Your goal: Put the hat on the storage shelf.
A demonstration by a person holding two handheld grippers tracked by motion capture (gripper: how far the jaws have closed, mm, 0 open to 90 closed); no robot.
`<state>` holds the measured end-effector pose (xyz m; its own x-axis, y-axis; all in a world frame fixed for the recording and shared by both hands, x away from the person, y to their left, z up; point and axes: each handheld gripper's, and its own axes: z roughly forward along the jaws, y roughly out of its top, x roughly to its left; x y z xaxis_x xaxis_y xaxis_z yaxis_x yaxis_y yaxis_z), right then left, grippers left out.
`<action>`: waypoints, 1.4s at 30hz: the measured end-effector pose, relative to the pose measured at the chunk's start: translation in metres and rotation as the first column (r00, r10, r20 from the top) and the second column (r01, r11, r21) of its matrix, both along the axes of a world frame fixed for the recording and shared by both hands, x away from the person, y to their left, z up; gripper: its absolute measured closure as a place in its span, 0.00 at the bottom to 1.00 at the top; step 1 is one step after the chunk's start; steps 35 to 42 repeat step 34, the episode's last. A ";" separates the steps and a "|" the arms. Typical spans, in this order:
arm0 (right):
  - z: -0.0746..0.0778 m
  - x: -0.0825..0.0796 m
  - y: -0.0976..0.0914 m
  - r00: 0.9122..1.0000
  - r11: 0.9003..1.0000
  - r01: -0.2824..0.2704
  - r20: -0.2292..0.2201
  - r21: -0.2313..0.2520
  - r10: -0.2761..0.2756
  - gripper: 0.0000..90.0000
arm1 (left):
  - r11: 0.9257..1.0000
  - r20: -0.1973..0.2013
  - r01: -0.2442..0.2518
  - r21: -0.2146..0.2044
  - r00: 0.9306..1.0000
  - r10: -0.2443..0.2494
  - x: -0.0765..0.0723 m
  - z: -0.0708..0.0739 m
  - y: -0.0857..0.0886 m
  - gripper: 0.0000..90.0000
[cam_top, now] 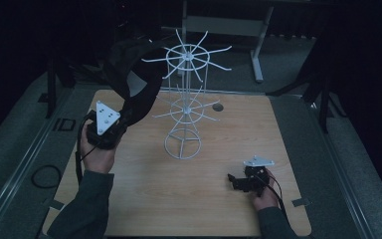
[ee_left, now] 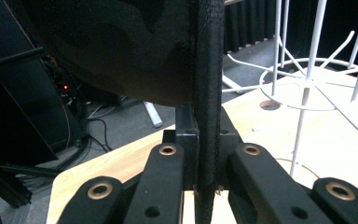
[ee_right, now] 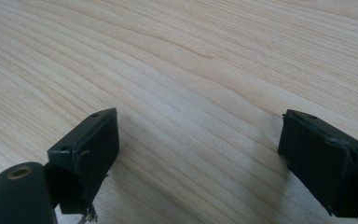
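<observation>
Right gripper: where it rests low on the wooden table point(cam_top: 189, 199) at about 5 o'clock, the right gripper point(cam_top: 235, 180) has its jaws spread wide over bare wood.
Left gripper: at 9 o'clock, the left gripper point(cam_top: 122, 118) pinches a black strap point(ee_left: 208, 93) between its jaws.
Black cap: the cap point(cam_top: 132, 74) hangs above the jaws, its strap's long axis running upright, at about 10 o'clock.
White wire rack: the rack point(cam_top: 186, 104) stands upright at centre, just beside the cap, spokes fanning out.
</observation>
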<state>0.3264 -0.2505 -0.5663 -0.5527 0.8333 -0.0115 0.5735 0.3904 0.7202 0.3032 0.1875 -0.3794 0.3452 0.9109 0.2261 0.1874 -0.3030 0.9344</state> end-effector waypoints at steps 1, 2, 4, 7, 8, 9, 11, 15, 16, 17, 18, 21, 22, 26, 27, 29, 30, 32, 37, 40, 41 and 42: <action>0.000 0.000 0.000 1.000 1.000 0.000 0.000 0.000 0.000 0.14 | 1.000 0.000 0.001 0.007 1.000 -0.001 0.000 -0.001 0.000 0.96; 0.000 0.000 0.000 1.000 1.000 0.000 0.000 0.000 0.000 0.14 | 1.000 -0.002 0.004 0.006 1.000 -0.004 0.000 -0.002 0.000 0.96; 0.000 0.000 0.000 1.000 1.000 0.000 0.000 0.000 0.000 0.14 | 1.000 -0.003 0.010 0.009 1.000 -0.010 0.001 -0.005 0.001 0.96; 0.000 0.000 0.000 1.000 1.000 0.001 -0.002 0.001 -0.001 0.14 | 1.000 -0.004 0.031 0.008 1.000 -0.031 0.000 -0.008 0.003 0.93; 0.000 0.000 0.000 1.000 1.000 0.001 -0.001 0.001 -0.001 0.14 | 0.999 0.001 0.046 0.000 0.999 -0.046 -0.001 -0.007 0.004 0.91; 0.000 0.000 0.000 1.000 1.000 0.000 -0.001 0.000 0.000 0.14 | 0.998 0.001 0.056 -0.008 0.998 -0.056 -0.001 -0.007 0.004 0.86; 0.000 0.000 0.000 1.000 1.000 0.000 -0.002 0.000 0.000 0.14 | 0.998 0.008 0.067 -0.014 0.998 -0.067 -0.003 -0.006 0.004 0.78; 0.000 0.000 0.000 1.000 1.000 0.000 -0.001 0.000 0.000 0.14 | 0.996 -0.005 0.090 -0.027 0.996 -0.090 -0.004 -0.004 0.002 0.63; 0.000 0.000 0.000 1.000 1.000 0.000 -0.001 0.000 0.000 0.14 | 0.995 -0.008 0.094 -0.038 0.996 -0.094 -0.004 -0.004 0.002 0.60; 0.000 0.000 0.000 1.000 1.000 0.000 -0.001 0.000 0.000 0.14 | 0.994 -0.015 0.098 -0.047 0.995 -0.098 -0.004 -0.004 0.002 0.56; 0.000 0.000 0.000 1.000 1.000 0.000 -0.001 0.000 0.000 0.14 | 0.994 -0.019 0.098 -0.053 0.995 -0.099 -0.004 -0.004 0.002 0.53; 0.000 0.000 0.000 1.000 1.000 -0.001 0.000 -0.001 0.001 0.14 | 0.991 -0.020 0.111 -0.071 0.993 -0.113 -0.007 -0.004 0.002 0.46; 0.000 0.000 0.000 1.000 1.000 -0.001 0.000 0.000 0.001 0.14 | 0.991 -0.019 0.114 -0.076 0.993 -0.115 -0.008 -0.004 0.002 0.43; 0.000 0.000 0.000 1.000 1.000 -0.001 0.000 0.000 0.001 0.14 | 0.989 -0.024 0.117 -0.094 0.992 -0.120 -0.012 -0.005 0.002 0.36; 0.000 0.000 0.000 1.000 1.000 -0.001 0.000 0.000 0.001 0.14 | 0.986 -0.029 0.125 -0.110 0.991 -0.129 -0.014 -0.005 0.003 0.34; 0.000 0.000 0.000 1.000 1.000 -0.001 -0.001 0.001 0.001 0.14 | 0.984 -0.031 0.129 -0.126 0.990 -0.134 -0.016 -0.005 0.004 0.33; 0.000 0.000 0.000 1.000 1.000 -0.001 -0.001 0.001 0.001 0.14 | 0.982 -0.035 0.134 -0.132 0.990 -0.140 -0.017 -0.006 0.004 0.33; 0.000 0.000 0.000 1.000 1.000 -0.001 -0.001 0.001 0.001 0.14 | 0.981 -0.039 0.139 -0.137 0.989 -0.145 -0.019 -0.008 0.004 0.33; 0.000 0.000 0.000 1.000 1.000 -0.001 -0.001 0.001 0.001 0.14 | 0.980 -0.043 0.140 -0.144 0.988 -0.147 -0.020 -0.010 0.004 0.33; 0.000 0.000 0.000 1.000 1.000 -0.001 -0.001 0.001 0.001 0.14 | 0.980 -0.043 0.140 -0.144 0.988 -0.147 -0.020 -0.010 0.004 0.33; 0.000 0.000 0.000 1.000 1.000 -0.001 -0.001 0.001 0.001 0.14 | 0.980 -0.043 0.140 -0.144 0.988 -0.147 -0.020 -0.010 0.004 0.33; 0.000 0.000 0.000 1.000 1.000 -0.001 -0.001 0.001 0.001 0.14 | 0.980 -0.043 0.140 -0.144 0.988 -0.147 -0.020 -0.010 0.004 0.33</action>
